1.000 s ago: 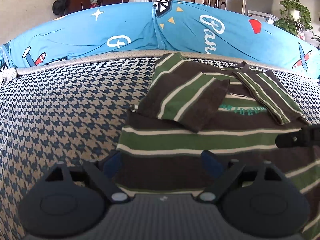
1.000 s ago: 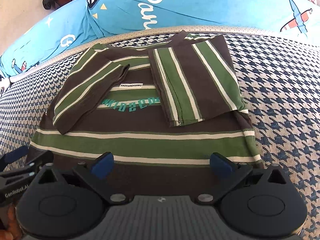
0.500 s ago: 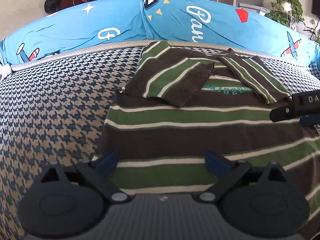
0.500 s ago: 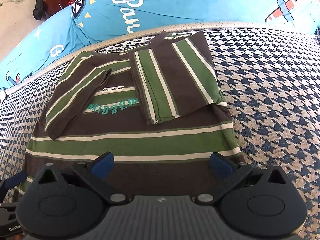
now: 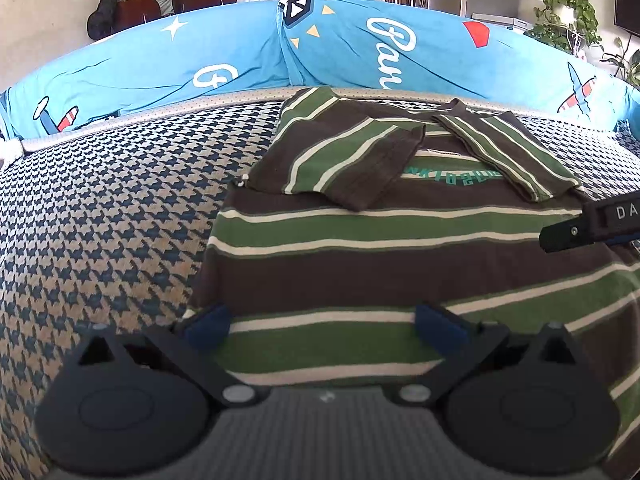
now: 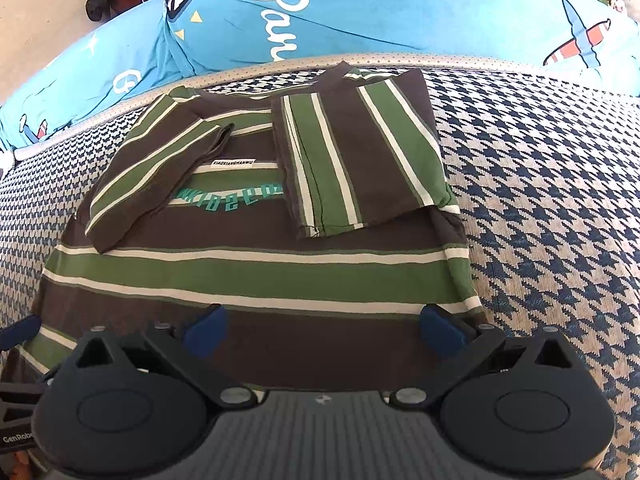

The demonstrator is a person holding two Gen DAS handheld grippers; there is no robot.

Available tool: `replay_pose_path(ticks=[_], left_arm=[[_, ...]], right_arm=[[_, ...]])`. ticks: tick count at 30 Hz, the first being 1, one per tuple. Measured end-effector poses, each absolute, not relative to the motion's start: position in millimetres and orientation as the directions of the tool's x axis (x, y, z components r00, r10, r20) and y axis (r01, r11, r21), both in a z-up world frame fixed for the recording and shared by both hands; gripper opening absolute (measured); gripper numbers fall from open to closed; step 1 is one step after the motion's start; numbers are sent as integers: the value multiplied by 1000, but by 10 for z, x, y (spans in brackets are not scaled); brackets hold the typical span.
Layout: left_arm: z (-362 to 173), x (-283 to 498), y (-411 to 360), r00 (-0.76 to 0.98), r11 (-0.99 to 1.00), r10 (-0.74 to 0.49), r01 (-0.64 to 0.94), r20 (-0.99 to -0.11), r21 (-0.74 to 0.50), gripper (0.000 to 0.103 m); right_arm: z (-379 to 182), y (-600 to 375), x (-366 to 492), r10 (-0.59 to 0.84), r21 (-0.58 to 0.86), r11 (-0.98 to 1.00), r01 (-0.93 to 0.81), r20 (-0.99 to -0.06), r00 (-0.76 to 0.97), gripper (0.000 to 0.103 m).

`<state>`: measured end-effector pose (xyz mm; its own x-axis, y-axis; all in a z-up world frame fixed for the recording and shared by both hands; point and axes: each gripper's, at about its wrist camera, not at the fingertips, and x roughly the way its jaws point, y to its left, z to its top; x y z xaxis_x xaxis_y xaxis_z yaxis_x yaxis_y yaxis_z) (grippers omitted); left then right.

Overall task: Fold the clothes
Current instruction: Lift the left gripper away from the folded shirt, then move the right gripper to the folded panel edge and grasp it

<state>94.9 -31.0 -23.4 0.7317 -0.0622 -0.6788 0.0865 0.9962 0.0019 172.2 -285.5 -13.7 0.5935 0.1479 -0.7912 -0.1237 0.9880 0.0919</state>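
With both sleeves lying folded in over the chest, the striped shirt (image 5: 400, 240) is spread flat on the houndstooth cushion (image 5: 100, 208), collar end pointing away from me toward the blue pillow (image 5: 240, 60) along the back. It's brown with green and cream stripes, and there's teal lettering (image 6: 230, 198) across the chest that peeks out between the two sleeves, plus a small white label (image 6: 234, 163) just above it.

My left gripper (image 5: 324, 326) is hovering low over the shirt's near left corner. Its fingers are spread wide apart with nothing between them; the left blue fingertip (image 5: 208, 322) sits right at the shirt's side edge and the other one is over a green stripe. Can't really tell if the tips are touching the cloth or just above it.

My right gripper (image 6: 324, 326) is the same deal on the other side: spread wide, holding nothing, hanging over the wide brown band near the hem. Its right fingertip (image 6: 440, 328) is close to the shirt's right side edge.

From the left camera I can see the right gripper poking in at the right border, and from the right camera a bit of the left one shows at the lower left. Some chairs (image 5: 176, 0) and a potted plant (image 5: 568, 12) sit way back in the room.
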Motion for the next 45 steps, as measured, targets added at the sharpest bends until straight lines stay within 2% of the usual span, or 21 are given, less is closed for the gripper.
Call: replay_pose_path(ticks=[11, 15, 22, 32, 37, 39, 45], left_arm=[[-235, 948, -316, 732, 996, -59, 89, -679, 9, 103], [-235, 948, -315, 732, 996, -59, 91, -679, 12, 103], [-236, 942, -317, 735, 996, -58, 91, -676, 14, 103], [-247, 935, -319, 738, 996, -57, 91, -673, 14, 103], [-250, 935, -317, 738, 996, -59, 91, -672, 13, 103], [-249, 933, -316, 739, 996, -59, 92, -672, 13, 103], [-248, 934, -316, 740, 995, -64, 96, -670, 11, 103]], right_arm=[[-180, -2779, 1645, 95, 39, 994, -101, -761, 641, 103], [-153, -2769, 1661, 99, 28, 992, -123, -777, 621, 103], [-43, -2904, 1635, 156, 117, 988, -103, -760, 630, 103], [93, -3004, 1633, 160, 160, 985, -61, -727, 668, 103], [149, -3112, 1661, 188, 212, 976, -48, -712, 677, 94], [185, -3202, 1684, 200, 233, 971, -45, -698, 688, 83], [225, -3581, 1774, 194, 311, 950, 33, -671, 715, 70]])
